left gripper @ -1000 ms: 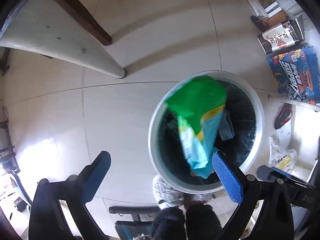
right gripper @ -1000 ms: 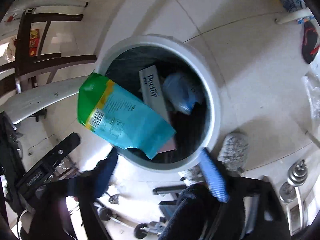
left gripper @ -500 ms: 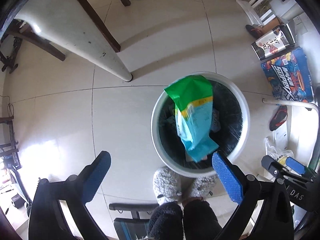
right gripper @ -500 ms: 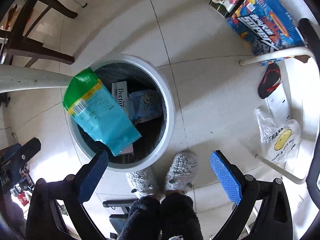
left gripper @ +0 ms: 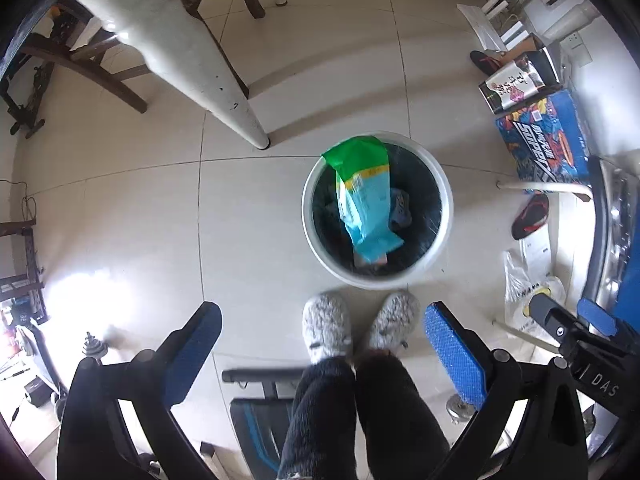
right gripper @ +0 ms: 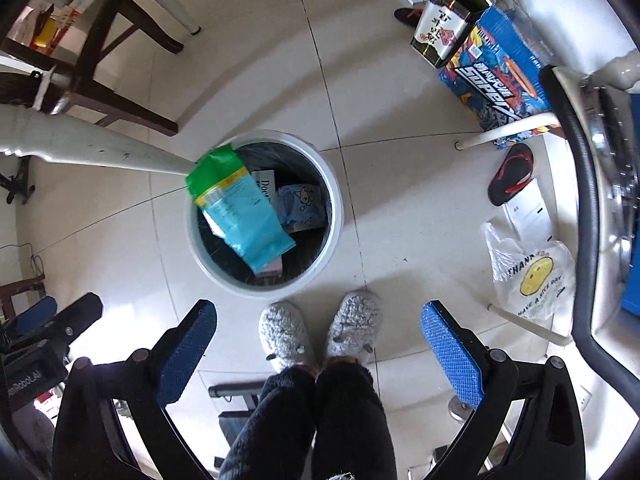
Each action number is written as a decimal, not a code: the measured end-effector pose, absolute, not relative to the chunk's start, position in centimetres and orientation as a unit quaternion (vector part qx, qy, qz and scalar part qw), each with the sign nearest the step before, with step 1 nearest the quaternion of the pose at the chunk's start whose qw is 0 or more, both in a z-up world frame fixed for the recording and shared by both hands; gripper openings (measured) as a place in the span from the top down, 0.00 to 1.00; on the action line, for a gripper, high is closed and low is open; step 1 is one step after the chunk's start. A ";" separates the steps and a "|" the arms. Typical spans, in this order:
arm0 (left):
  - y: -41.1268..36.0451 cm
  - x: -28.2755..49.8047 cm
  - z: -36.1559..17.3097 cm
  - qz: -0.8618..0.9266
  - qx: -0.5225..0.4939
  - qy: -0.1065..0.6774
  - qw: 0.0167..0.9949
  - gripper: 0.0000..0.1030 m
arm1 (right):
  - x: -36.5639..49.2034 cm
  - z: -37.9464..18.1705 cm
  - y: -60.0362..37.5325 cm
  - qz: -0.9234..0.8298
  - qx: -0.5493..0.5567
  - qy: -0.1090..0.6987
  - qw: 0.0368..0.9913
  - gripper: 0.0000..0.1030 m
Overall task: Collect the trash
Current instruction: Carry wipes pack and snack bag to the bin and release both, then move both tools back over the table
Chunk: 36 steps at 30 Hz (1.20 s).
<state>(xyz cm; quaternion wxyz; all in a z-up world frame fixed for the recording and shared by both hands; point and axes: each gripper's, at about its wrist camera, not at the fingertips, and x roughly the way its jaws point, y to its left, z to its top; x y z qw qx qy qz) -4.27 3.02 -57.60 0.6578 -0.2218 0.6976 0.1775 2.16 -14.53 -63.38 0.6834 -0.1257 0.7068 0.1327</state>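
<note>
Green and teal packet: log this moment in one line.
green and teal plastic packet: in round white bin, top over rim | left gripper: open | right gripper: open

**Trash bin and its contents, seen from above**

White round trash bin (left gripper: 442,184) with a dark liner stands upright on the tiled floor. A green-and-teal snack bag (left gripper: 366,196) lies tilted across its mouth — green end resting on the far rim, teal end dipping inside. Beneath it lie a white carton (right gripper: 266,190) printed with dark lettering and a blue pack (right gripper: 302,206) bearing a cartoon face.
</note>
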 end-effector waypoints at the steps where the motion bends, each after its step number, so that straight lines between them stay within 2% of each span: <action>1: 2.9 -4.5 -56.6 0.178 -0.222 0.698 0.658 0.00 | 1.9 -62.5 -14.6 0.133 -0.125 0.706 0.684 0.00; 23: 1.9 -8.9 -35.7 0.161 -0.228 0.661 0.696 0.00 | -3.7 -37.1 -14.5 0.169 -0.109 0.684 0.702 0.00; 29: 3.0 -6.4 -29.1 0.166 -0.191 0.607 0.753 0.00 | -3.4 -31.0 -14.6 0.177 -0.054 0.673 0.716 0.00; 36: 5.2 1.5 -21.6 0.207 -0.135 0.535 0.808 0.00 | 2.0 -23.1 -14.3 0.183 0.000 0.625 0.758 0.00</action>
